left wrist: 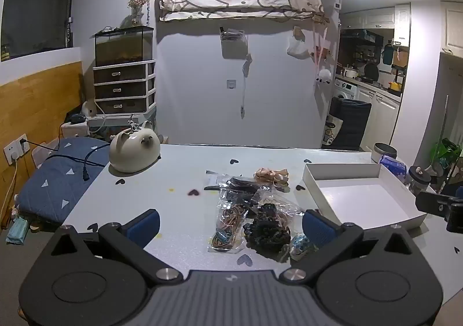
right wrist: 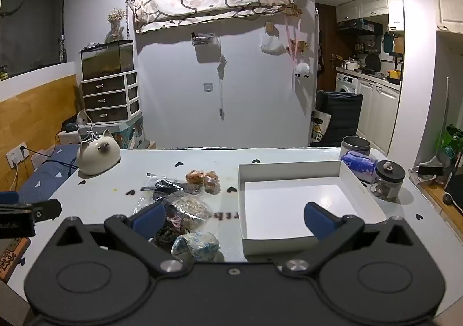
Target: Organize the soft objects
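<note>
The left gripper (left wrist: 231, 224) hangs low over the near table edge with its blue-padded jaws spread wide and nothing between them. The right gripper (right wrist: 234, 220) is likewise released and empty, one finger above the pile, the other above the white tray (right wrist: 289, 171).

Just beyond the left gripper's fingers lies the clutter of soft things: a dark crocheted scrunchie (left wrist: 267, 232), a blue-and-white patterned scrunchie (left wrist: 301, 243) touching its right side, and a clear bag of brownish cords (left wrist: 227, 224) on its left. Behind these sit more clear bags with dark contents (left wrist: 241, 185), hard to make out, then a peach satin scrunchie (left wrist: 272, 176) farthest back.

The tray stands right of the pile, holding nothing. A cat-shaped ceramic pot (left wrist: 134, 150) sits at the table's (left wrist: 185, 178) far left corner; a metal tin (right wrist: 355, 146), tissue pack (right wrist: 360, 164) and lidded glass jar (right wrist: 387, 181) cluster beyond the tray.
</note>
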`<state>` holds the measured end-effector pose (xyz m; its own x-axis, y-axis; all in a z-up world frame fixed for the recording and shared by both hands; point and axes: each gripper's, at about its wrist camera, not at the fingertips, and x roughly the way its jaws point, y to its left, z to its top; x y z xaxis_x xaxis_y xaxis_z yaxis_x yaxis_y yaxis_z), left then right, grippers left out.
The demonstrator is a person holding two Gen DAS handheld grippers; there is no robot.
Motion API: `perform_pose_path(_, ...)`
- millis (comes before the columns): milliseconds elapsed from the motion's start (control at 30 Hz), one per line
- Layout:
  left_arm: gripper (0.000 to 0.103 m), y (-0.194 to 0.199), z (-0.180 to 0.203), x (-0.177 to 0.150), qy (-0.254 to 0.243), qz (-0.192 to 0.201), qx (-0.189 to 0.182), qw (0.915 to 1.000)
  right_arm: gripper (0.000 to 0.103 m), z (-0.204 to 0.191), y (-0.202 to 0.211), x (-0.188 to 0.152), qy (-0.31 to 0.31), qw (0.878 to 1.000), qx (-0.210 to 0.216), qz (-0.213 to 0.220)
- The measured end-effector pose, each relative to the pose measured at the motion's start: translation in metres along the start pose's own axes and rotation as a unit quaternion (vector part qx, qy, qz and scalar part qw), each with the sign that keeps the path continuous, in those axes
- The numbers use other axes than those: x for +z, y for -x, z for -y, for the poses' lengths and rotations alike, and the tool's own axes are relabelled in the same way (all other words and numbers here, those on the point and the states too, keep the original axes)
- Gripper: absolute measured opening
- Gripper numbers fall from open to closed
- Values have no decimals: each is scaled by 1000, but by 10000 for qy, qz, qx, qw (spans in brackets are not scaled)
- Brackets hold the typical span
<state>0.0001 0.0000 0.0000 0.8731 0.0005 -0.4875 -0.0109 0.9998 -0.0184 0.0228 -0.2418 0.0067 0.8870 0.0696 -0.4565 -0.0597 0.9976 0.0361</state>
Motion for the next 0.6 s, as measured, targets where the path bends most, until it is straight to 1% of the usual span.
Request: perform_pose_path(600, 103, 0, 0, 0, 22, -11, -14, 10000, 103, -1, 0, -1, 20, 10000, -12, -57)
